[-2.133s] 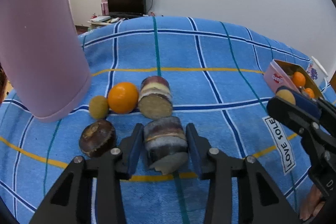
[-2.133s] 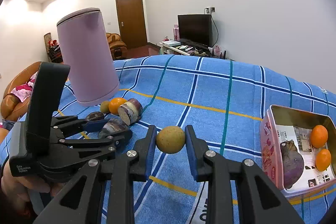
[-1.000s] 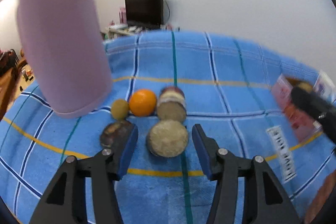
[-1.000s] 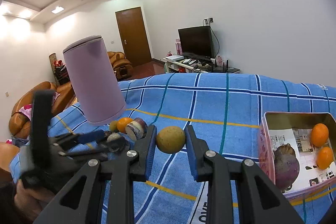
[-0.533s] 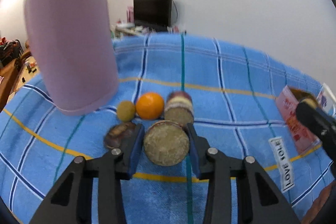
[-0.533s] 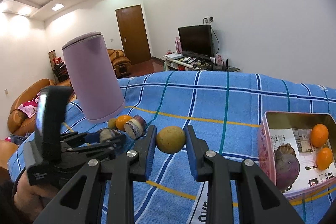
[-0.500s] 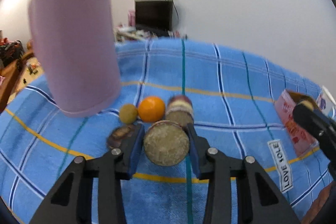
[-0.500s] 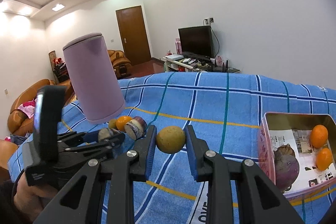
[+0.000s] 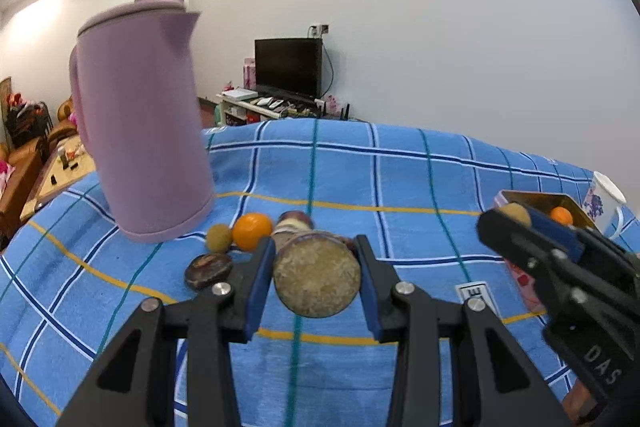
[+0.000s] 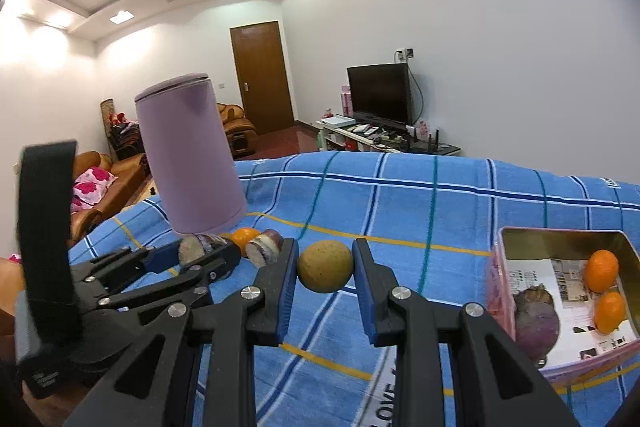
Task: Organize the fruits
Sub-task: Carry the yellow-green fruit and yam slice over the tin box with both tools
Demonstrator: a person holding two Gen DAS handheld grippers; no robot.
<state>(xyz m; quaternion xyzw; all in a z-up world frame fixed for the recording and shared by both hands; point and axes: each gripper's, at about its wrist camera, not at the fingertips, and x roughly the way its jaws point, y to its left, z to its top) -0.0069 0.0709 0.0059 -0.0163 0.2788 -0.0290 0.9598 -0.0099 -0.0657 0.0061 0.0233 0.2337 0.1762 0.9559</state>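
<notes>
My left gripper (image 9: 316,277) is shut on a purple-skinned cut fruit piece (image 9: 317,274) and holds it above the blue checked cloth (image 9: 400,187). It also shows in the right wrist view (image 10: 196,259). My right gripper (image 10: 325,269) is shut on a round yellow-brown fruit (image 10: 325,265), lifted left of the pink tin box (image 10: 560,303). The box holds two oranges (image 10: 602,269) and a purple fruit (image 10: 534,317). On the cloth lie another cut purple piece (image 9: 294,221), an orange (image 9: 252,231), a small yellow-green fruit (image 9: 219,237) and a dark brown fruit (image 9: 208,269).
A tall lilac kettle (image 9: 144,147) stands on the cloth just behind the loose fruits. A white patterned mug (image 9: 604,199) stands behind the tin box. A TV stand and sofas lie beyond the cloth-covered surface.
My left gripper has closed on the cut purple piece and lifted it off the cloth. My right gripper still holds the round fruit and has risen a little.
</notes>
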